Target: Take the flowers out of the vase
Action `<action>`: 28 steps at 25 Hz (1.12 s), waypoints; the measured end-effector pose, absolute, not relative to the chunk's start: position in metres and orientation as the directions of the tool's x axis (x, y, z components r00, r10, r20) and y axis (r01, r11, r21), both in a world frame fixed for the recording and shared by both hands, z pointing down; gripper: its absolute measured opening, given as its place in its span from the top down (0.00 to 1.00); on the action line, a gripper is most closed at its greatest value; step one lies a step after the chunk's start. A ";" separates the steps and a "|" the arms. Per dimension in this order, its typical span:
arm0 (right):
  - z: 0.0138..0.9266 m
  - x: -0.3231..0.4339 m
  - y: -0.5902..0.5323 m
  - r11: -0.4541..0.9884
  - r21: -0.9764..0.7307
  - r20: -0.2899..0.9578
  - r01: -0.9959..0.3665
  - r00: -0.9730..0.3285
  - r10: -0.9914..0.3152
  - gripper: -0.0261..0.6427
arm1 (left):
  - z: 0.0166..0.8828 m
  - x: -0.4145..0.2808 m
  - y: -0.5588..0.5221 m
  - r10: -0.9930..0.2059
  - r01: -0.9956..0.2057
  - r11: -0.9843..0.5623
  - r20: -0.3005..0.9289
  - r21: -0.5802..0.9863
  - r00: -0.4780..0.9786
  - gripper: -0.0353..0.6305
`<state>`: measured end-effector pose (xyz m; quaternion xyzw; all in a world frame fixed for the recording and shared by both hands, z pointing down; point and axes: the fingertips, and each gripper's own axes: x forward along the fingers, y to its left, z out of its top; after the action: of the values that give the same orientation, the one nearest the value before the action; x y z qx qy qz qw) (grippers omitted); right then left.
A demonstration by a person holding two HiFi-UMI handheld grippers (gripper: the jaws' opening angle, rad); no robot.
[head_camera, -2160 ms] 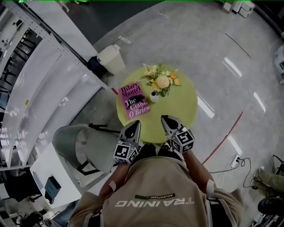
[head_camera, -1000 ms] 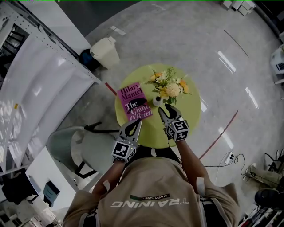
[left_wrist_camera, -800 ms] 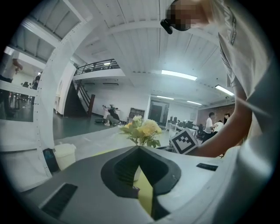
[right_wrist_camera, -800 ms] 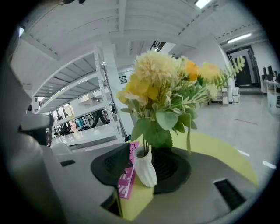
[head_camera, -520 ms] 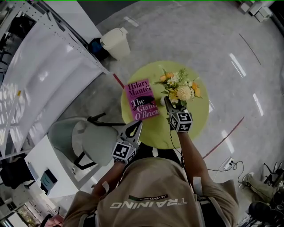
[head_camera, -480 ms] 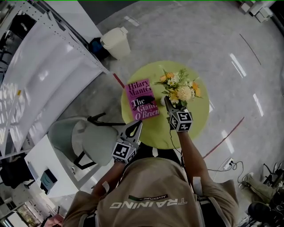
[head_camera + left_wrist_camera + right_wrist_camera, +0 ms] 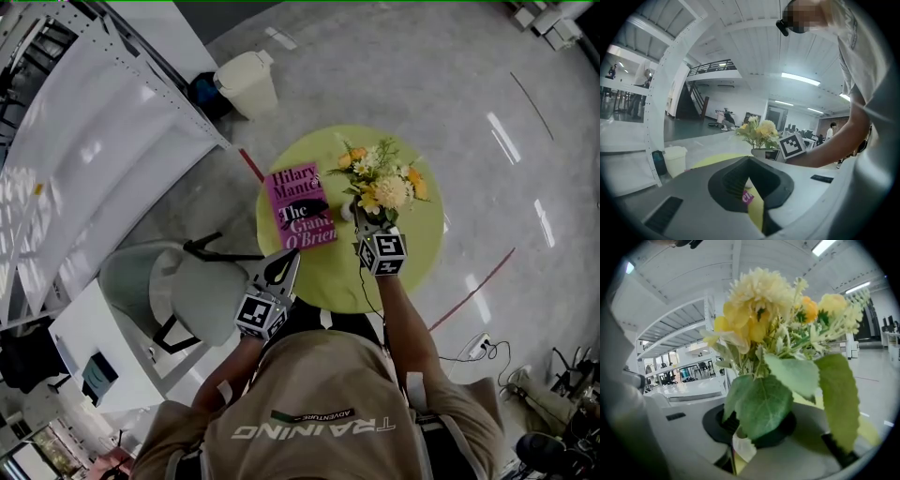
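A bunch of yellow, orange and white flowers [image 7: 384, 183] [image 7: 759, 301] [image 7: 759, 131] stands in a small white vase [image 7: 348, 212] [image 7: 743, 448] on a round yellow-green table [image 7: 412, 253]. My right gripper [image 7: 361, 216] [image 7: 757, 425] reaches to the base of the bunch. Its jaws have just been closing and now hold the stems above the vase mouth, with broad leaves covering the pads. My left gripper [image 7: 289, 258] [image 7: 750, 161] hangs shut and empty over the table's near edge, well short of the vase.
A pink book [image 7: 300, 206] lies on the table left of the vase. A grey chair [image 7: 183, 291] stands close on the left, beside a white cabinet [image 7: 103, 361]. White shelving [image 7: 94, 141] and a pale bin [image 7: 248, 80] stand further back. A cable [image 7: 478, 352] lies on the floor at right.
My right gripper went forward from the table's near side to the foot of the bunch, and its jaws drew in round the stems. The left gripper sank a little.
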<state>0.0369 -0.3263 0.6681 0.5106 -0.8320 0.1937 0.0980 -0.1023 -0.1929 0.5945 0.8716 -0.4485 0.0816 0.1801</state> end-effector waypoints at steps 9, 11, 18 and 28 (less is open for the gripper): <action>0.591 0.043 -0.336 0.449 -0.204 0.202 -0.870 -0.486 -0.850 0.89 | 0.588 -0.092 -0.193 -0.746 -0.795 -0.555 0.275 0.245 0.606 0.94; 0.571 0.048 -0.336 0.449 -0.197 0.165 -0.872 -0.481 -0.861 0.89 | 0.585 -0.088 -0.193 -0.743 -0.789 -0.562 0.268 0.249 0.613 0.94; 0.523 0.082 -0.329 0.415 -0.189 0.091 -0.890 -0.437 -0.895 0.89 | 0.567 -0.068 -0.193 -0.729 -0.766 -0.589 0.238 0.257 0.641 0.94; 0.584 0.143 -0.289 0.317 -0.236 0.287 -0.919 -0.377 -0.880 0.89 | 0.554 -0.041 -0.194 -0.719 -0.748 -0.616 0.210 0.248 0.662 0.94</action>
<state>0.1427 -0.2891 0.5839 0.5555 -0.8097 0.1819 0.0524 -0.0412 -0.1940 0.5542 0.8977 -0.4087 0.0451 0.1584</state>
